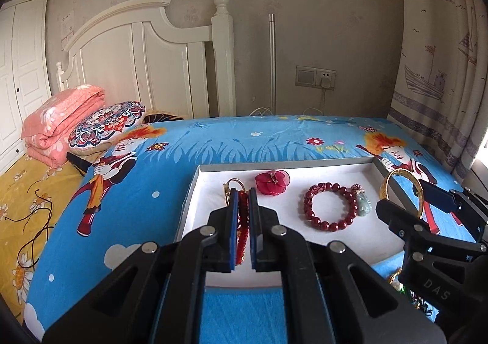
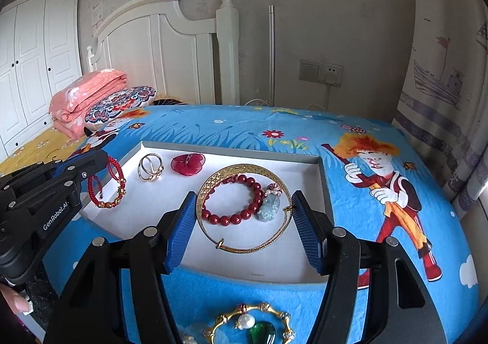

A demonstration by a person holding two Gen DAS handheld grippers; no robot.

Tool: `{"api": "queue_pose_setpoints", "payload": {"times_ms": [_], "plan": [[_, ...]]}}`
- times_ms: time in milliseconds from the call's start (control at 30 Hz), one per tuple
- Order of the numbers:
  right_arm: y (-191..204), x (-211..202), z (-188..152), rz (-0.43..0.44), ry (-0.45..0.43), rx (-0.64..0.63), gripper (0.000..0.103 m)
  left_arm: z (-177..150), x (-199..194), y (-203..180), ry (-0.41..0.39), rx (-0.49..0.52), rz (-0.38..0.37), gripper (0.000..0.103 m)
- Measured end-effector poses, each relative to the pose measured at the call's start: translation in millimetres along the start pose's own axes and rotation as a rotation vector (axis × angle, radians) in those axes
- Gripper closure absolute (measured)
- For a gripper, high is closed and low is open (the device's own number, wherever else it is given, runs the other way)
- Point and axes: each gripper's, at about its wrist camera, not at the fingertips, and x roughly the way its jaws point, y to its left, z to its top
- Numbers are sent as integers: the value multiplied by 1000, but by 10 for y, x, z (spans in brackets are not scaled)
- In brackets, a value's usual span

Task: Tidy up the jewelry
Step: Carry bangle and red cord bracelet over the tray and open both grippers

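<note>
Partly done | red cord bracelet (image 2: 105,188) pinched by left gripper (image 1: 243,191) | gold bangle (image 2: 244,206) spanned by right gripper (image 2: 244,216) | several pieces laid in tray (image 2: 231,148) | pearl bracelet (image 2: 250,325) left outside

this is a home bedroom, shown by the bed with its white wooden headboard (image 1: 137,48) and cartoon-printed blue sheet (image 1: 244,136), the folded pink quilt (image 1: 61,121) and patterned pillow (image 1: 106,124) at its head, the white wardrobe (image 2: 33,60) and the ship-patterned curtain (image 1: 436,39).
</note>
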Motion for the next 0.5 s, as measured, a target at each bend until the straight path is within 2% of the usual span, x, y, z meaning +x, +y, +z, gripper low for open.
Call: {"api": "queue_pose_setpoints", "payload": {"times_ms": [300, 500], "plan": [[39, 433, 163, -1, 74, -11, 43, 115, 519, 41, 78, -20, 37, 97], [78, 665, 187, 17, 126, -10, 43, 84, 678, 130, 104, -35, 64, 95]]}}
